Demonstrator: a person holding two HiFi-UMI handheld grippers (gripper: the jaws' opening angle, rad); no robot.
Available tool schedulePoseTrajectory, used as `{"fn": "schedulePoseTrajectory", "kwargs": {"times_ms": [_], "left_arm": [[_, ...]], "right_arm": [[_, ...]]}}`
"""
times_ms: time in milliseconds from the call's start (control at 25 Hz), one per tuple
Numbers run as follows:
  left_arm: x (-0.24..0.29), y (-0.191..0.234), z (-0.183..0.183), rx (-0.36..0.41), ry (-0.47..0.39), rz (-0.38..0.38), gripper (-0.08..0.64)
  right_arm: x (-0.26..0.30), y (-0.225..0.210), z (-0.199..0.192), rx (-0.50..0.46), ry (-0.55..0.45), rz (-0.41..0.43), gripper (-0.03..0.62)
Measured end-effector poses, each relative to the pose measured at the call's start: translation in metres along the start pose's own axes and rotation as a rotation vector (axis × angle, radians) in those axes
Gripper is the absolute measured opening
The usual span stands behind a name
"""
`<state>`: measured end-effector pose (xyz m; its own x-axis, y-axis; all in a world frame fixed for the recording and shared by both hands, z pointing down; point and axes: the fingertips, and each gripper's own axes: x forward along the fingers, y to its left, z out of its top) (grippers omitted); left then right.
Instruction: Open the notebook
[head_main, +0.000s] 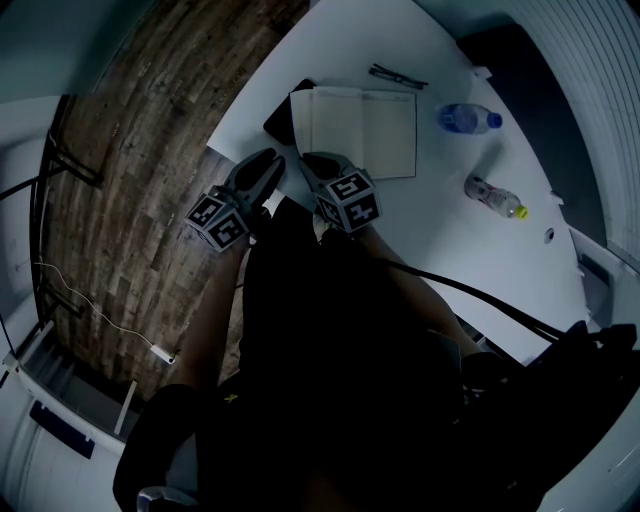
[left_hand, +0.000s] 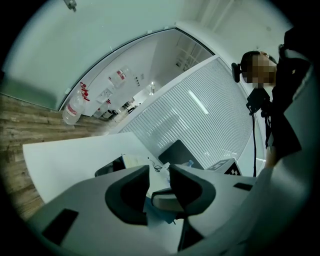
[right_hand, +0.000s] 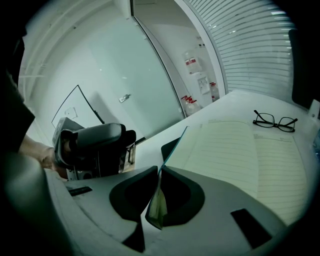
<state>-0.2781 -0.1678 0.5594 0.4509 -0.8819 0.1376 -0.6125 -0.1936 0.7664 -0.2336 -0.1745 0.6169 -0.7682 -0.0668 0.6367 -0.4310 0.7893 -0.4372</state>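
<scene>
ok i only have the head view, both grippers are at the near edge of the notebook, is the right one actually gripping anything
Observer: Yes. In the right gripper view, the right gripper has its jaws shut on a thin leaf of the notebook, pinched at its edge.
Operator: and the left one
Observer: The left gripper view shows the left gripper with its jaws apart and its pads pressing on nothing.
Operator: is that leaf lying flat
Observer: No. It stands lifted on edge, rising out of the jaws, while the rest of the notebook lies open and flat beside it.
</scene>
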Motion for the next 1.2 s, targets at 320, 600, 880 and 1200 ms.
{"fn": "schedulePoseTrajectory", "kwargs": {"times_ms": [320,600,880,1200], "left_arm": [[-0.005,-0.004,-0.002,-0.007,-0.019,0.014,0.138],[-0.010,-0.003,-0.007,-0.012,-0.016,0.020,0.138],[-0.007,-0.007,-0.013,-0.002,-0.014,0.008,0.138],[0.001,-0.021,-0.009,0.039,-0.008,-0.011,0.138]], "right_arm": [[0.004,0.000,-0.010,0.050,0.024,0.032,0.060],[0.007,-0.012,-0.020,0.078,0.056,-0.014,0.064],[-0.002,-0.021,-0.018,0.082,0.029,-0.038,0.036],[-0.021,-0.012,-0.006,0.027,-0.020,-0.009,0.023]]}}
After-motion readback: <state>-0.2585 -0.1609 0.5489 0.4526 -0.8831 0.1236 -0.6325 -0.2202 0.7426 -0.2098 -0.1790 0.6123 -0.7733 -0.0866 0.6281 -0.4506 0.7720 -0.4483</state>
